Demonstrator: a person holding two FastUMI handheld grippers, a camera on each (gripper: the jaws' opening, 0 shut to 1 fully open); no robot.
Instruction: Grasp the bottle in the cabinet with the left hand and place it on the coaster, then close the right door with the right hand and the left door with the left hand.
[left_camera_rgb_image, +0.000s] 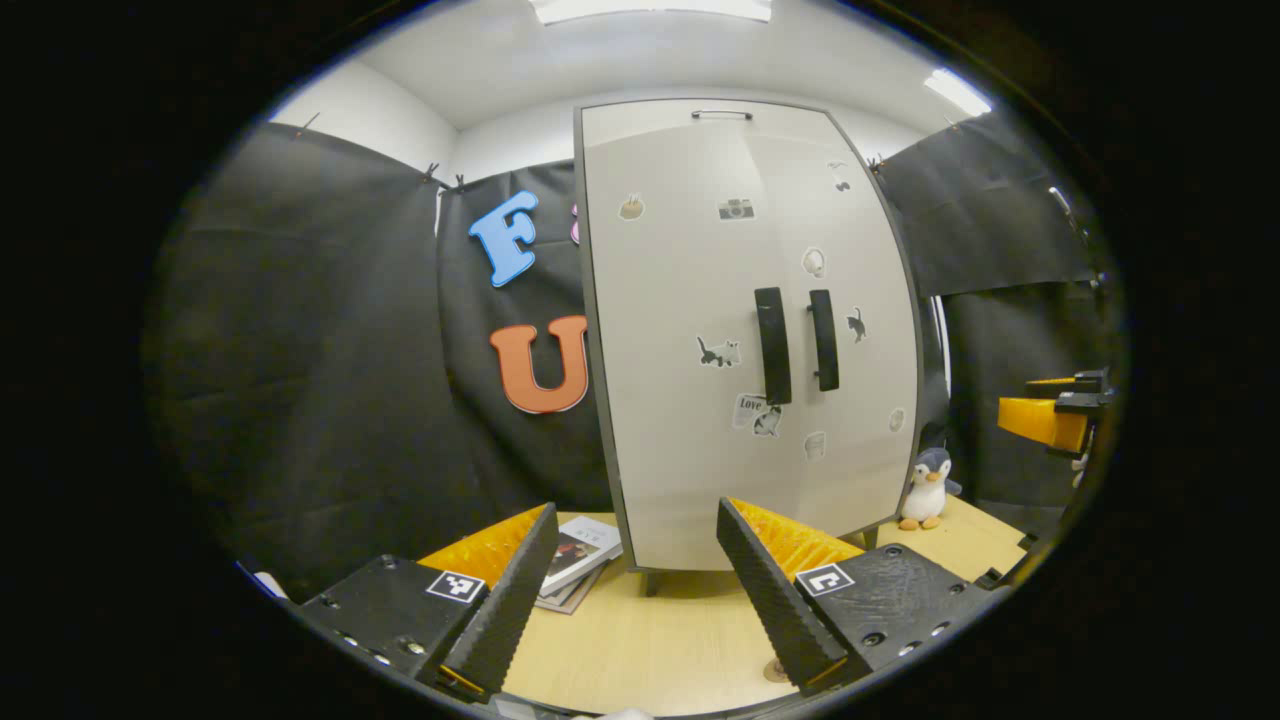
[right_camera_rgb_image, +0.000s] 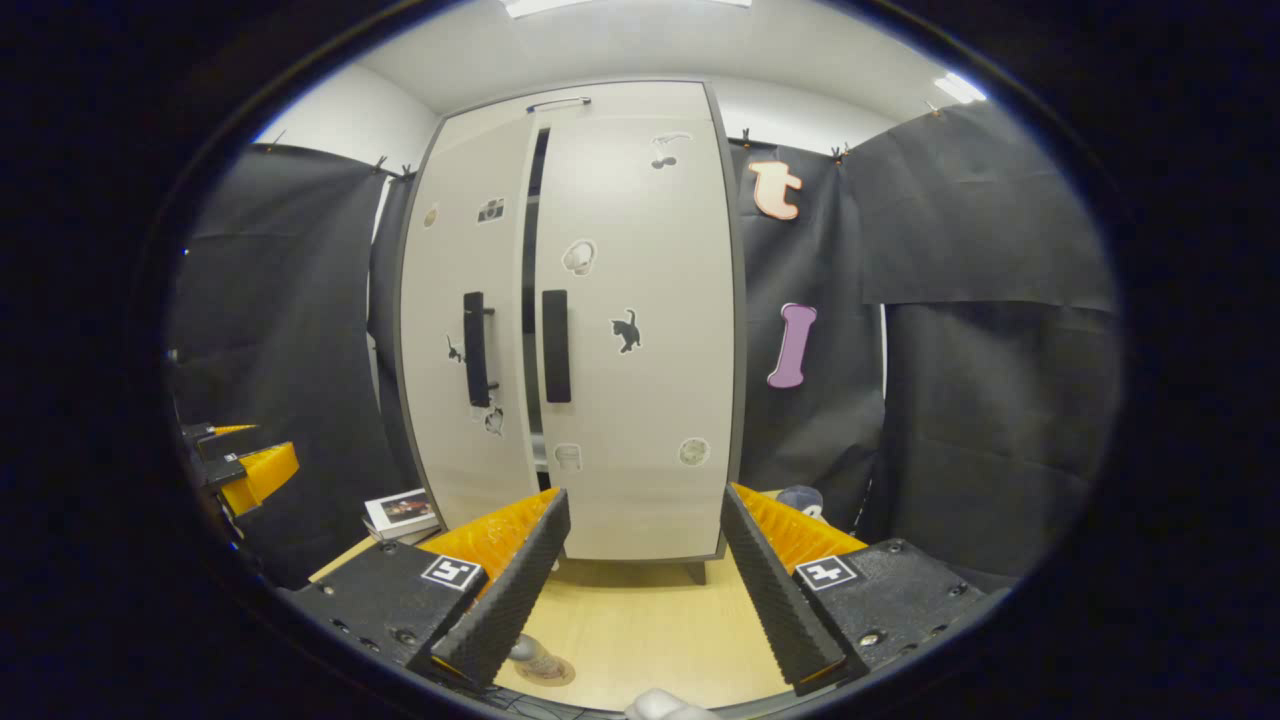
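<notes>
- Both doors of the cabinet (left_camera_rgb_image: 700, 250) were all but home, and the bottle was no longer inside.
- Low in the right gripper view, what looked like the bottle (right_camera_rgb_image: 527, 650) stood on the coaster (right_camera_rgb_image: 552, 671). It sat on the table (right_camera_rgb_image: 640, 630) in front of the cabinet, just beside the right gripper's own finger. It was partly cut off, so I can't vouch for more.
- The left gripper (left_camera_rgb_image: 637, 520) had its jaws spread wide with nothing between them, and it pointed straight at the cabinet front.
- The right gripper (right_camera_rgb_image: 644, 495) was just as wide and just as empty, squared up to the right door (right_camera_rgb_image: 640, 400).
- The key relation was a dark vertical gap (right_camera_rgb_image: 533, 300) running between the right door and the left door (right_camera_rgb_image: 460, 250) in the right gripper view. In the left gripper view the doors looked flush.
- My read is that the left door stood a crack proud, with the right door seated.
- The left handle (right_camera_rgb_image: 476, 350) ran upright, just left of that gap.
- The left gripper was on that door's side and faced it head-on, ahead and slightly right, so any last push looked like its job.
</notes>
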